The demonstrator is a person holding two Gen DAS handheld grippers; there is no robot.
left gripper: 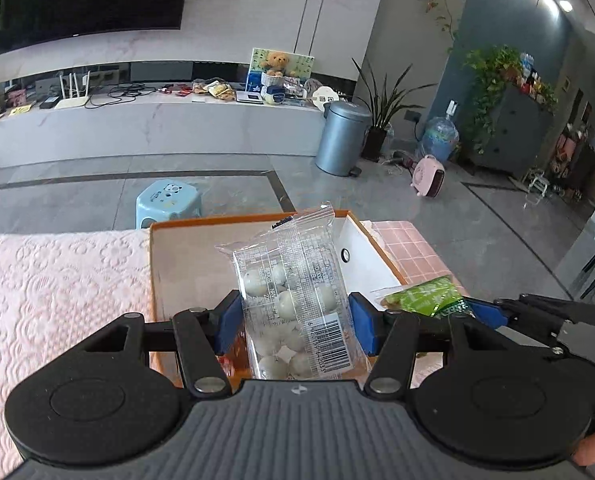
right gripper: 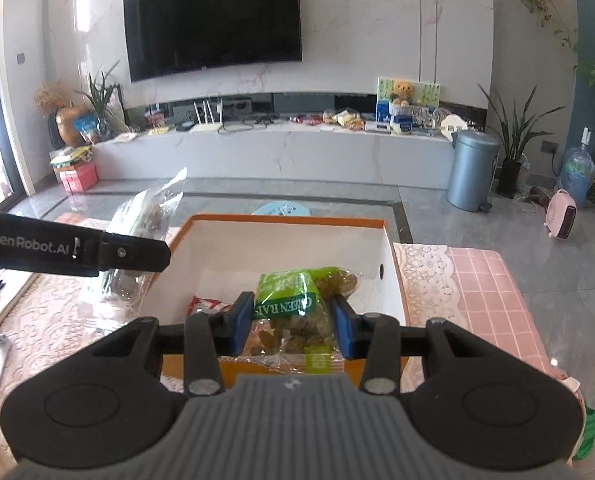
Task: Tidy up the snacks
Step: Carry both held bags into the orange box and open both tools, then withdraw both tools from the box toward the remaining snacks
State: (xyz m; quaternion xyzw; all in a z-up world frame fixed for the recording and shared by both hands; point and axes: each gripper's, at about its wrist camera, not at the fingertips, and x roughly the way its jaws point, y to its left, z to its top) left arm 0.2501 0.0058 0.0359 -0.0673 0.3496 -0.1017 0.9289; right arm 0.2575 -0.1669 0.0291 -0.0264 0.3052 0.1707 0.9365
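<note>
My left gripper (left gripper: 295,322) is shut on a clear packet of white round candies (left gripper: 293,292), held upright over the orange-rimmed white box (left gripper: 361,248). My right gripper (right gripper: 293,324) is shut on a green raisin bag (right gripper: 297,304), held above the near part of the same box (right gripper: 289,240). The raisin bag also shows at the right of the left wrist view (left gripper: 425,296). The candy packet shows at the left of the right wrist view (right gripper: 141,236), beside the left gripper's arm (right gripper: 73,252). A red snack packet (right gripper: 205,306) lies on the box floor.
The box sits on a table with a pink lace cloth (left gripper: 57,300) and a pink checked mat (right gripper: 493,300). A blue stool (left gripper: 167,202) stands on the floor beyond the table. A grey bin (right gripper: 471,168) and TV bench (right gripper: 277,148) lie farther back.
</note>
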